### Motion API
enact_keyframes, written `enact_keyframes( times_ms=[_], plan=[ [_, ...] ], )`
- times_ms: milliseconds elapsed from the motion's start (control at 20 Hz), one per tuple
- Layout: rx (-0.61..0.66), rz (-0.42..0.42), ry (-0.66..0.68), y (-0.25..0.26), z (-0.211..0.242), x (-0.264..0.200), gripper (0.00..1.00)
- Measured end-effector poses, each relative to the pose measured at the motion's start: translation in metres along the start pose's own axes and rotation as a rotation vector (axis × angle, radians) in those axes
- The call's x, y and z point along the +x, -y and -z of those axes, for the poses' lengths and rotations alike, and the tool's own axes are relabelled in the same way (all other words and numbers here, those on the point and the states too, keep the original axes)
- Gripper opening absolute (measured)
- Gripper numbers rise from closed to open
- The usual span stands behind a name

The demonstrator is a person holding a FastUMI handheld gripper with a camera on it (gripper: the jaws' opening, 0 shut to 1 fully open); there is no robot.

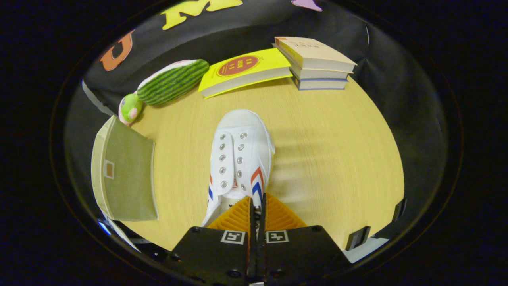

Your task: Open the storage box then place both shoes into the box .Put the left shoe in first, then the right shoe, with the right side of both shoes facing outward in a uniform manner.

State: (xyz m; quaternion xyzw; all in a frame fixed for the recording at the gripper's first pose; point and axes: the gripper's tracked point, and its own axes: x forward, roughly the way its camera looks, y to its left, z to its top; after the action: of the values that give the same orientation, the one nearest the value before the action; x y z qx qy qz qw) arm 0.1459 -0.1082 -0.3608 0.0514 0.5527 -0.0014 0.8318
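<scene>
Shoe [241,155], white canvas with eyelets and red and blue chevrons on its flank, held at the heel end over the wooden table [337,159], toe toward 12 o'clock, long axis running 6 to 12 straight ahead of the fingers. Gripper [257,210]: fingers drawn nearly together, both pressing on the thin rim of the shoe's collar, a narrow pinch. Storage box [125,171], olive fabric, at 9 o'clock of the shoe and well apart from it; whether its opening is exposed cannot be told from here. Which foot this shoe belongs to is likewise uncertain, though it seems the step in hand is carrying one shoe to the box. Handling advice: keep the pinch firm, since soft canvas may slip or sag at the toe; swing toward 9 o'clock, turning so the shoe's right flank faces the open side, and lower it level. Surrounding items: striped green plush [172,81] at 10 o'clock, small green toy [130,109] just beside it, yellow book [244,71] at 12 o'clock, stack of books [315,63] at 1 o'clock.
</scene>
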Motion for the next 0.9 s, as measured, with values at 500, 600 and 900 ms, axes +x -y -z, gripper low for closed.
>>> enact_keyframes(
  times_ms=[500, 600, 900],
  plan=[
    [-0.027, -0.075, 0.073, -0.102, -0.01, -0.121, 0.05],
    [-0.025, -0.127, 0.065, -0.133, -0.008, -0.142, 0.05],
    [-0.061, -0.184, 0.118, -0.213, -0.021, -0.194, 0.05]
  ],
)
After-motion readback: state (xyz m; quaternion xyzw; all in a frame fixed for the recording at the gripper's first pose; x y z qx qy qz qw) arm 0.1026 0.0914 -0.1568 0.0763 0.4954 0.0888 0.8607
